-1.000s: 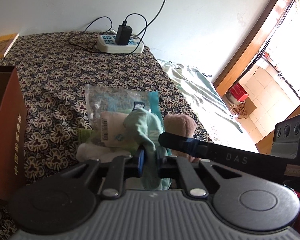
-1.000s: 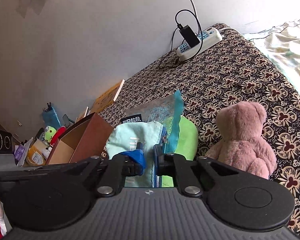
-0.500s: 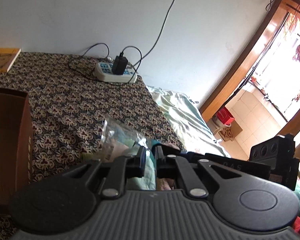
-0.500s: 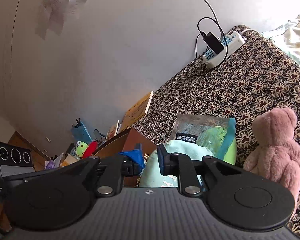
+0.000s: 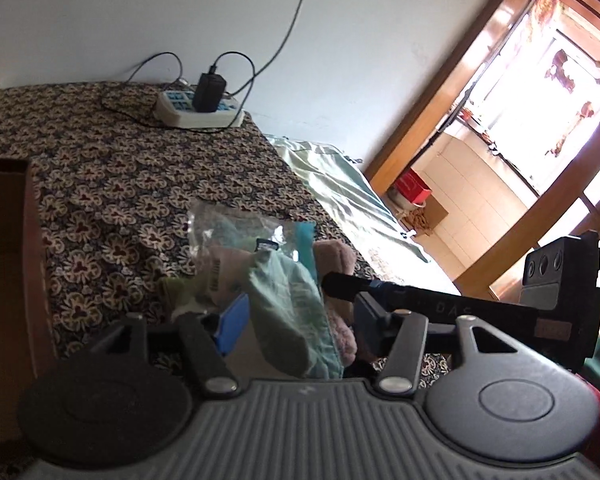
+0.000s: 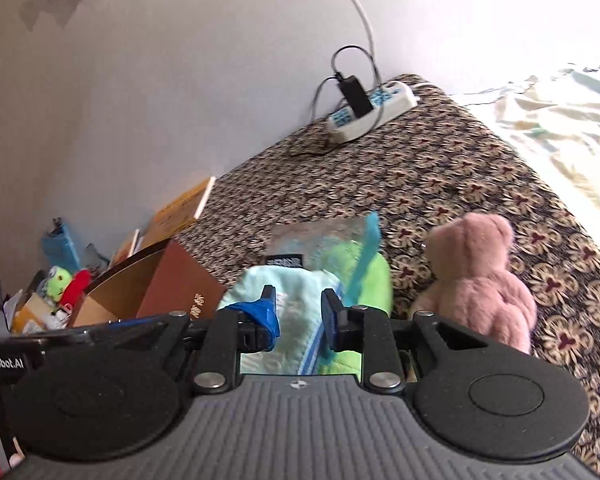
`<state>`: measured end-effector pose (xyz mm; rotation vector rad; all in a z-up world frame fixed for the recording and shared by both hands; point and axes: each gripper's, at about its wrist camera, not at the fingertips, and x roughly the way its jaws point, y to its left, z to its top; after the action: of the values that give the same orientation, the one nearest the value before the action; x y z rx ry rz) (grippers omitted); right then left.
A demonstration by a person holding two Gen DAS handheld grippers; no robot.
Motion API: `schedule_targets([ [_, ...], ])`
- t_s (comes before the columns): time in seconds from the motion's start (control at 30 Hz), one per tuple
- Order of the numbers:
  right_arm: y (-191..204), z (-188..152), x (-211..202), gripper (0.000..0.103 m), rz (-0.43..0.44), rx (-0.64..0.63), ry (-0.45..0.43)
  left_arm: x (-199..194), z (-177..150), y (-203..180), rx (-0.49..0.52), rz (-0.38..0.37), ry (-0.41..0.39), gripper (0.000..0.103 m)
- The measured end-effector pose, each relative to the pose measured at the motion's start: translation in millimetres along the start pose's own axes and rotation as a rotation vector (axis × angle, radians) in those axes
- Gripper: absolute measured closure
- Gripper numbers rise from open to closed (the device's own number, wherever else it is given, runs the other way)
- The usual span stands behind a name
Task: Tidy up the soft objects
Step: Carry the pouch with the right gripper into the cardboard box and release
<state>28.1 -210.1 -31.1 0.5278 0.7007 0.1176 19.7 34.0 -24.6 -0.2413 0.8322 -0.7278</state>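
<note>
My left gripper (image 5: 296, 316) is spread wide with the mint cloth pouch (image 5: 288, 304) sitting loose between its fingers. My right gripper (image 6: 299, 310) is half open around the same pouch, not pinching it. It's lying on a plastic bag (image 6: 320, 240) on the patterned bedspread (image 6: 440, 168), between the brown box (image 6: 156, 284) and pink teddy (image 6: 480, 276).

- The pink teddy bear (image 5: 336, 256) is mostly hidden behind the mint cloth (image 5: 292, 304).
- The brown box (image 5: 8, 264) is cut off at the left edge.
- Shelf clutter (image 6: 60, 280) is blurred.
</note>
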Motion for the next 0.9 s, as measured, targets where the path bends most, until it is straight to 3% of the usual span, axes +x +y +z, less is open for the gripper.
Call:
schedule_targets([
  [0.13,-9.4,-12.3,-3.6,0.093,-0.011,0.096,0.016,31.7,0.3,13.8,-0.011,0.003,0.094,0.043],
  [0.17,-9.3,-15.0,-1.9,0.093,-0.003,0.112,0.018,36.8,-1.4,19.0,-0.028,-0.008,0.11,0.062],
  [0.23,-7.3,-19.8,0.5,0.096,-0.001,0.121,0.017,44.1,-4.8,28.4,-0.064,-0.055,0.148,0.084],
  [0.33,-2.0,-21.8,4.2,0.102,-0.003,0.099,0.024,41.6,-5.0,28.1,-0.062,-0.082,0.133,0.094],
  [0.5,8.9,-23.5,-8.9,0.103,0.039,0.098,-0.009,18.8,12.1,16.8,-0.045,-0.161,0.061,0.095],
  [0.7,32.2,-7.3,-27.3,0.103,0.122,0.106,-0.109,-26.6,33.5,12.8,-0.011,-0.207,-0.055,0.095],
  [0.8,54.3,1.0,-17.0,0.103,0.191,0.094,-0.116,-58.7,39.5,28.0,-0.008,-0.177,-0.116,0.095],
  [0.9,86.3,6.3,8.8,0.103,0.259,0.063,-0.087,-95.2,38.4,52.3,-0.011,-0.099,-0.168,0.095],
])
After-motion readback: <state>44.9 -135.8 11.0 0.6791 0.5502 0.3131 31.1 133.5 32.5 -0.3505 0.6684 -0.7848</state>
